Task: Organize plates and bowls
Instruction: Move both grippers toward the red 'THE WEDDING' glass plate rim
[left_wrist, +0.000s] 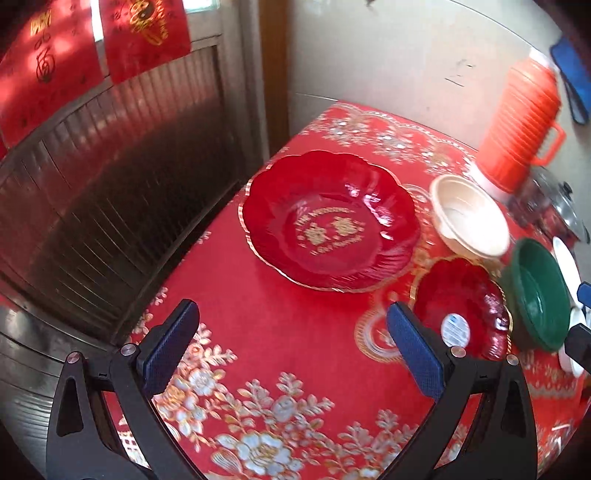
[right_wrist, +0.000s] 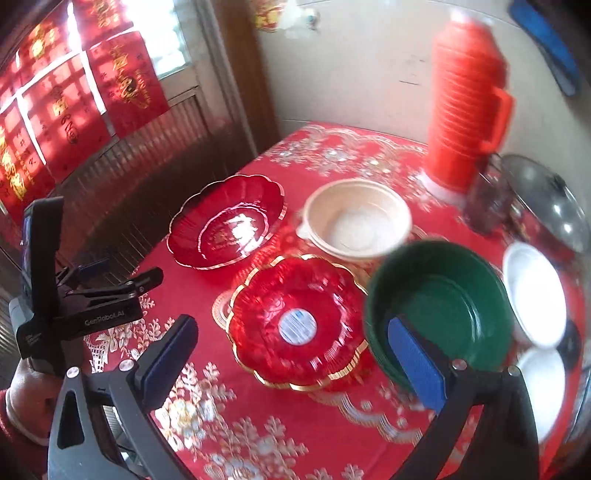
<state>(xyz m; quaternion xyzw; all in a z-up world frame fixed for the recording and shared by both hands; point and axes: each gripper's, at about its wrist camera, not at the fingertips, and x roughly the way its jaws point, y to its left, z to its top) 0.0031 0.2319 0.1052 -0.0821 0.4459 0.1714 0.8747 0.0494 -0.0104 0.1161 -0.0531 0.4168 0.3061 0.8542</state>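
Right now both grippers hang empty over the desk (right_wrist: 258, 424), fingers spread: the left gripper (left_wrist: 291, 354) near the big red plate (left_wrist: 330, 221), the right gripper (right_wrist: 291, 365) over the smaller red plate (right_wrist: 295, 321), probably choosing one to stack. Rightward sit the beige bowl (right_wrist: 356, 221), green bowl (right_wrist: 439, 306) and white dishes (right_wrist: 535, 295), the latter cut off and blurred.

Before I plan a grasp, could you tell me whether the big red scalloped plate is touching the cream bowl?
Apart. The right wrist view shows bare tablecloth between the big red plate and the cream bowl.
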